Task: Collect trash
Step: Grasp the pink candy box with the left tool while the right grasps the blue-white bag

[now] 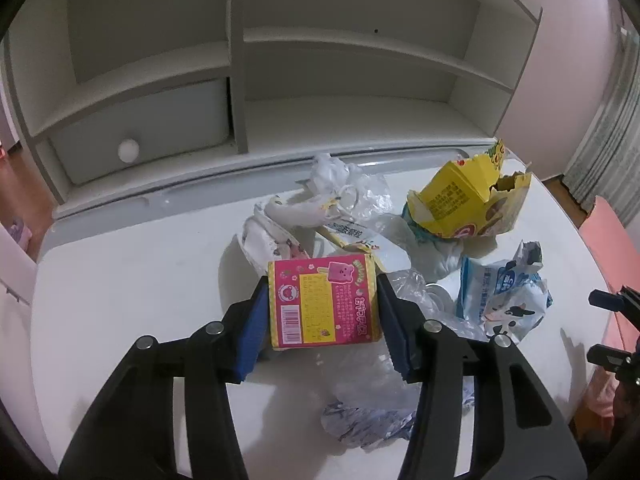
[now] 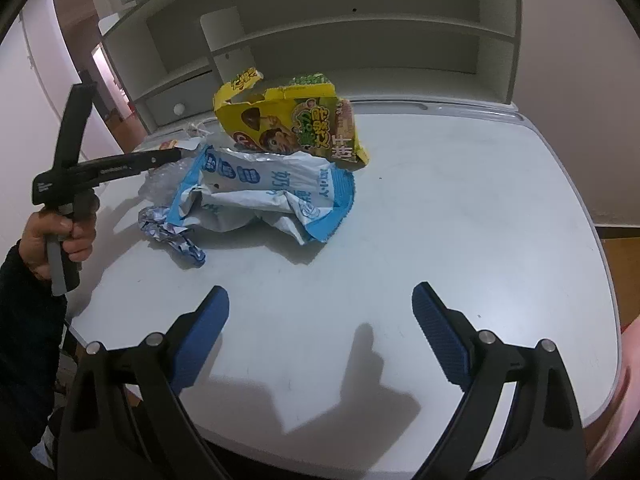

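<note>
pink cardboard, printed with a bear-shaped ice lolly and a barcode, formed the small box (image 1: 324, 304) that sat between the blue pads (image 1: 253, 336) of the left gripper (image 1: 322, 320); both pads lay against its sides, so the tongs were closed on the box at the centre of the left wrist view. beneath and behind it, toward 12 o'clock, lay a crumpled white wrapper (image 1: 280, 236) and clear plastic film (image 1: 368, 192). at 1 o'clock from the box stood a torn yellow carton (image 1: 460, 200), open at the top. at 3 o'clock lay a blue-and-white milk bag (image 1: 504, 300) with a cow printed on it, and at 5 o'clock a crushed silver-blue foil (image 1: 368, 424). all this litter rested on the white table (image 1: 120, 300), backed at 12 o'clock by a white shelf unit (image 1: 240, 80) with a knobbed drawer (image 1: 140, 136).

in the right wrist view, a hand (image 2: 60, 236) at 9 o'clock gripped the handle of the left gripper. the crushed silver-blue foil (image 2: 172, 236), the blue-and-white milk bag (image 2: 264, 196) and the torn yellow carton (image 2: 296, 120) lay in a cluster from 10 to 12 o'clock. the right gripper (image 2: 320, 312) stood with its tongs wide apart at 6 o'clock, with nothing but bare table between its pads and well apart from the litter.
</note>
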Action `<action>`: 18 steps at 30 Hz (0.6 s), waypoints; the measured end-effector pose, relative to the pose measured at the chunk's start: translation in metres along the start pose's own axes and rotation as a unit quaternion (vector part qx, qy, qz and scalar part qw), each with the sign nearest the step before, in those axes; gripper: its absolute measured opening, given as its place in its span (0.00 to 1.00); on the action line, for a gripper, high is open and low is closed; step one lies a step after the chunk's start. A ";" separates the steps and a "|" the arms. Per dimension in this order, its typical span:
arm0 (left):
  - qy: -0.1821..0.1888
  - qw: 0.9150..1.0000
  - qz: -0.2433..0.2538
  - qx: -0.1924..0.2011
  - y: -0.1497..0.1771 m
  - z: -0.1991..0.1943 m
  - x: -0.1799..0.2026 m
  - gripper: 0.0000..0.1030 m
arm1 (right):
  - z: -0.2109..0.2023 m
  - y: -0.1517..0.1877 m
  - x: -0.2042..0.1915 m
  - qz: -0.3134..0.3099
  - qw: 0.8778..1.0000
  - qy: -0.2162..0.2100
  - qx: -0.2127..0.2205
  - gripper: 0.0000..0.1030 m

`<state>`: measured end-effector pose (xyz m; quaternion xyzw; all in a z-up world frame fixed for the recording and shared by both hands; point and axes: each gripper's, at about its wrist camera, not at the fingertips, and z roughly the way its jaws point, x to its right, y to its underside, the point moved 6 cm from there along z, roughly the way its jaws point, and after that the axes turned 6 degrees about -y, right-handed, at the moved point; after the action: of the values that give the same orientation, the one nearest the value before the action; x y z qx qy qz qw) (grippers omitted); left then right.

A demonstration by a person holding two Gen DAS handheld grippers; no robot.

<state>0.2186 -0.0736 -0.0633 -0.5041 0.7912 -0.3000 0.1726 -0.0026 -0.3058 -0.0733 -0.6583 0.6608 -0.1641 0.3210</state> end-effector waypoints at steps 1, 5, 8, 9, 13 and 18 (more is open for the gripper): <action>-0.004 1.000 0.001 0.003 0.000 -0.004 -0.001 0.49 | 0.002 -0.002 -0.002 -0.004 1.000 -0.001 -0.001 0.87; -0.012 1.000 -0.003 0.012 -0.001 -0.023 -0.004 0.48 | 0.012 -0.015 -0.015 -0.044 0.999 -0.004 0.000 0.87; -0.018 1.000 0.003 0.023 -0.001 -0.046 -0.004 0.48 | 0.025 -0.031 -0.030 -0.109 0.994 0.000 -0.003 0.87; -0.020 0.999 0.004 0.026 -0.001 -0.052 -0.003 0.48 | 0.030 -0.036 -0.035 -0.137 0.991 0.004 -0.006 0.87; -0.016 0.999 0.010 0.030 0.004 -0.073 0.006 0.48 | 0.058 -0.054 -0.053 -0.241 0.970 0.029 -0.023 0.87; 0.001 0.999 0.027 0.030 0.019 -0.086 0.027 0.48 | 0.087 -0.065 -0.061 -0.302 0.951 0.015 -0.068 0.68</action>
<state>0.1441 -0.0666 -0.0095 -0.4768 0.7953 -0.3196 0.1949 0.0988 -0.2337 -0.0834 -0.8445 0.4458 -0.2180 0.2011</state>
